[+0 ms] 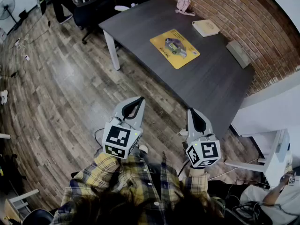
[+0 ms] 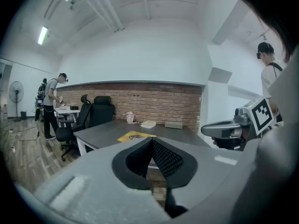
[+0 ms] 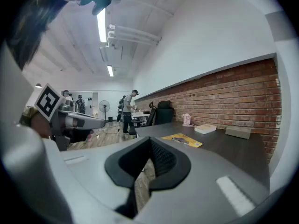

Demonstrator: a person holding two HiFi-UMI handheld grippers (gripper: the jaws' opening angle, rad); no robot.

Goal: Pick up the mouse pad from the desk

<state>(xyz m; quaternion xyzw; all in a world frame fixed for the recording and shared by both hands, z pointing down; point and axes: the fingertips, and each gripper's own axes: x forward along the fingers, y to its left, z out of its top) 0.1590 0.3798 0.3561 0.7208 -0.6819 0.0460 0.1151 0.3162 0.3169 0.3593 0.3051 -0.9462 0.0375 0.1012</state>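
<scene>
A yellow mouse pad (image 1: 175,48) with a printed picture lies flat near the middle of the dark grey desk (image 1: 211,78). It also shows far ahead as the mouse pad (image 2: 135,135) in the left gripper view and the mouse pad (image 3: 183,140) in the right gripper view. My left gripper (image 1: 139,100) and right gripper (image 1: 191,111) hang side by side over the wooden floor, well short of the desk. Both are shut with nothing between the jaws.
On the desk's far side lie a white box (image 1: 205,27), a grey box (image 1: 238,53) and a pink item (image 1: 183,3) by the brick wall. Office chairs (image 1: 91,8) stand at the far end. A person (image 2: 50,104) stands in the background. A white unit (image 1: 269,121) stands right.
</scene>
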